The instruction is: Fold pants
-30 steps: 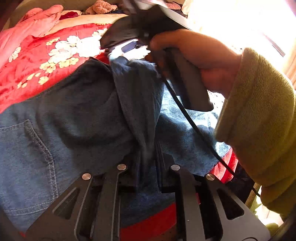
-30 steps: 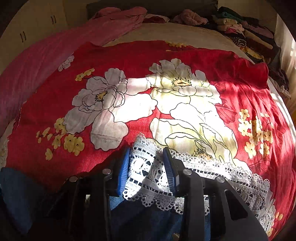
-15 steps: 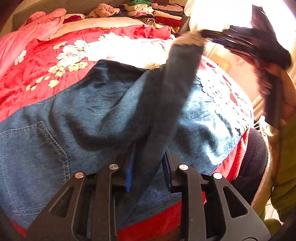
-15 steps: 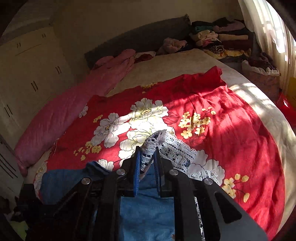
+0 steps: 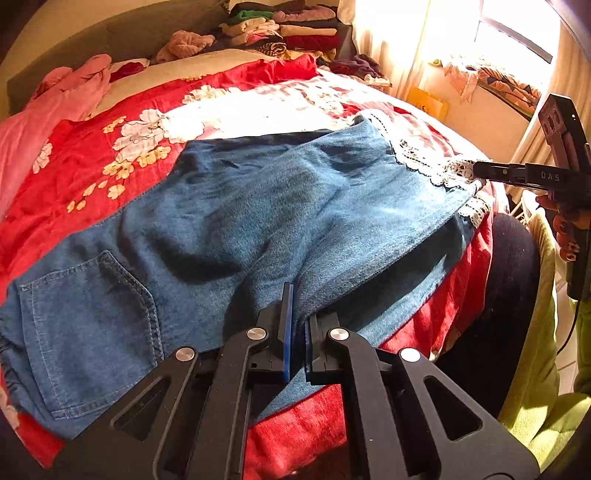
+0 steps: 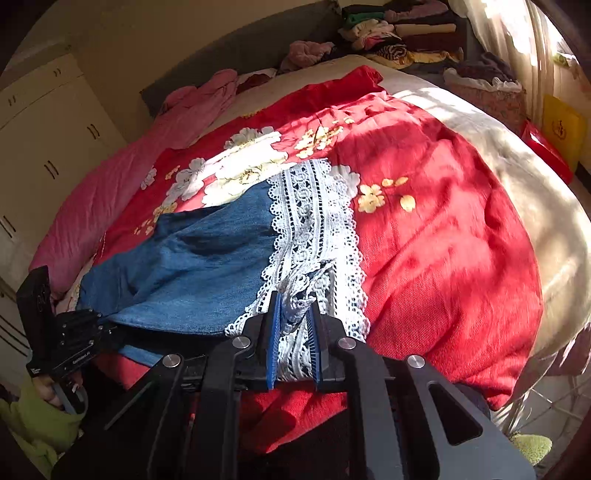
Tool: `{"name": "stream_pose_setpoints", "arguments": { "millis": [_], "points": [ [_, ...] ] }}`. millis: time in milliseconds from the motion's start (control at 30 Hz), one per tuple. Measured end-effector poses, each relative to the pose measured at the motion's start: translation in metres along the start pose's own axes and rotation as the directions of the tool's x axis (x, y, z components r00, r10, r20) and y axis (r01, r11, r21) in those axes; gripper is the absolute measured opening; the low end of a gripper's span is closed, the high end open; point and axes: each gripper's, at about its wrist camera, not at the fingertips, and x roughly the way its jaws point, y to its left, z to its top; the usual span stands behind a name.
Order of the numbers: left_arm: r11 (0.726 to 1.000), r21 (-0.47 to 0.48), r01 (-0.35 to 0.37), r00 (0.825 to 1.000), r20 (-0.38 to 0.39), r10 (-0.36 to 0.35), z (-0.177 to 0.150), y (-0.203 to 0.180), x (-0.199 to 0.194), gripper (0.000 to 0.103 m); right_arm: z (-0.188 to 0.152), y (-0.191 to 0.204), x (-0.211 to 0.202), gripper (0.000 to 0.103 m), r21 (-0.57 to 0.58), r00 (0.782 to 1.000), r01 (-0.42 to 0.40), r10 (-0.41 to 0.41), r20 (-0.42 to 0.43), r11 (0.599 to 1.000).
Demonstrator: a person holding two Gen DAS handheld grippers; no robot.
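Blue denim pants (image 5: 258,221) with a white lace hem (image 6: 314,221) lie spread on a red floral bedspread (image 6: 436,236), back pocket at the left. My left gripper (image 5: 297,314) is shut on a fold of denim at the near edge of the pants. My right gripper (image 6: 293,317) is shut on the lace hem and holds it low over the bed's near edge. The right gripper also shows in the left wrist view (image 5: 480,171) at the lace end. The left gripper shows in the right wrist view (image 6: 99,328) at the denim's near left edge.
A pink blanket (image 6: 122,177) lies along the bed's left side. Stacks of folded clothes (image 5: 288,33) sit at the bed's head. White cupboards (image 6: 48,122) stand left. A curtained window (image 5: 498,37) and a yellow bag (image 6: 561,129) are on the right.
The right gripper has swung the lace-hemmed leg from raised over the bed down to the right, laying the leg out flat. The left gripper's jaws closed tighter on the denim.
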Motion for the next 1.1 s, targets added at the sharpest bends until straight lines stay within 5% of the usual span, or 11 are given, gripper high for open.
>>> {"name": "stream_pose_setpoints", "arguments": {
  "millis": [500, 700, 867, 1100],
  "points": [
    [0.997, 0.071, 0.012, 0.998, -0.068, -0.008, -0.015, -0.017, 0.019, 0.01, -0.014, -0.004, 0.01, 0.013, -0.077, 0.983, 0.169, -0.173, -0.061, 0.983],
    [0.998, 0.063, 0.016, 0.998, -0.058, -0.012, -0.016, -0.016, 0.014, 0.01, -0.008, 0.027, -0.03, 0.045, -0.212, 0.983, 0.183, -0.172, 0.07, 0.96],
    [0.999, 0.047, 0.02, 0.998, -0.054, -0.017, -0.015, -0.016, 0.012, 0.01, -0.028, 0.092, -0.017, 0.048, -0.46, 0.998, 0.054, -0.052, 0.018, 0.886],
    [0.999, 0.018, 0.029, 0.999, -0.044, -0.028, -0.015, -0.012, 0.007, 0.01, -0.058, 0.132, 0.034, 0.048, -0.644, 0.988, 0.025, -0.119, -0.102, 0.765]
  ]
}}
